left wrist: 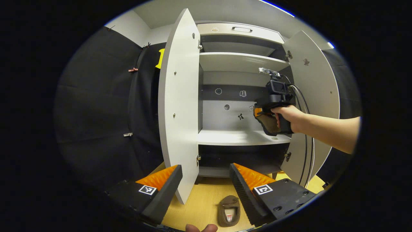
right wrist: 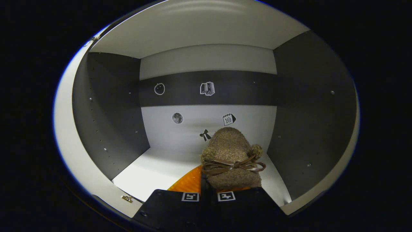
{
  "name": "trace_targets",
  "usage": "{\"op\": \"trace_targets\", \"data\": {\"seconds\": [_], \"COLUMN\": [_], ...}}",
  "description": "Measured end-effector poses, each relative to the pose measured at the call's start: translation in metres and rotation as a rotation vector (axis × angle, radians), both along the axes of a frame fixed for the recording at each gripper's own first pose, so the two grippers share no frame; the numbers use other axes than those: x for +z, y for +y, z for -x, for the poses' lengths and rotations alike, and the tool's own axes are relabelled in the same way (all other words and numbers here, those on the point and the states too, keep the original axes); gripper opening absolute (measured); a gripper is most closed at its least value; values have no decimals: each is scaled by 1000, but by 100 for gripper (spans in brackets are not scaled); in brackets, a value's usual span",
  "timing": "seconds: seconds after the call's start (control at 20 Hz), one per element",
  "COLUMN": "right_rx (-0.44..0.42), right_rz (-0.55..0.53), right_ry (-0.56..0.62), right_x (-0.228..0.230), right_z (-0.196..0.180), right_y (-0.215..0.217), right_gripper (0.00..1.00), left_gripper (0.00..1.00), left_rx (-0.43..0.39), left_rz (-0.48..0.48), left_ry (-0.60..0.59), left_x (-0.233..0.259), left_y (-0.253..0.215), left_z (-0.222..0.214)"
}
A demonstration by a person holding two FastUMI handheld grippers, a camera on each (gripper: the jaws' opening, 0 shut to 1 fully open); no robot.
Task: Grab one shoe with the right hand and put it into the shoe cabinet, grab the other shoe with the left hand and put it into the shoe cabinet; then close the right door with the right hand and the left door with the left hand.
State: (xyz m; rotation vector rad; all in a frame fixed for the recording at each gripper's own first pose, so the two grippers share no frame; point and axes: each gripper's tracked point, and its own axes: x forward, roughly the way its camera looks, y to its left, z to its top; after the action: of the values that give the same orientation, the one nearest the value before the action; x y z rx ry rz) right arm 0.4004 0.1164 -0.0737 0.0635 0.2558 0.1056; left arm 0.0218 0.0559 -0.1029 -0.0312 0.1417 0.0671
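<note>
Right gripper view: right tool [right wrist: 212, 193] clamped on a brown shoe [right wrist: 232, 158], held inside the shoe cabinet [right wrist: 106, 129] over its middle shelf [right wrist: 151, 170].
Lower the sole flat onto the shelf, toward the right side, before letting go, leaving room beside it. Left tool [left wrist: 206, 190] waits with fingers spread above the other shoe [left wrist: 229, 211] on the floor [left wrist: 206, 199]; both doors stand open.
</note>
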Motion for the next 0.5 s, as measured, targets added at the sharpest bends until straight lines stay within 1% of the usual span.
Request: {"op": "trace_targets", "data": {"seconds": [0.1,0.3,0.4,0.5], "right_rx": [-2,-5,-2,-18], "right_rz": [43,96,85,78], "right_ry": [-3,52,80,88], "right_x": [-12,-49,-60,-65], "right_z": [-20,-43,-48,-54], "right_y": [2,1,2,0], "right_gripper": [6,7,7,8], "left_gripper": [94,94,94,94], "left_rx": [16,50,57,57], "left_rz": [-5,2,4,5], "left_ry": [6,22,25,31], "left_x": [-4,-7,-8,-10], "left_y": [1,3,3,3], "left_z": [-3,-5,-6,-6]}}
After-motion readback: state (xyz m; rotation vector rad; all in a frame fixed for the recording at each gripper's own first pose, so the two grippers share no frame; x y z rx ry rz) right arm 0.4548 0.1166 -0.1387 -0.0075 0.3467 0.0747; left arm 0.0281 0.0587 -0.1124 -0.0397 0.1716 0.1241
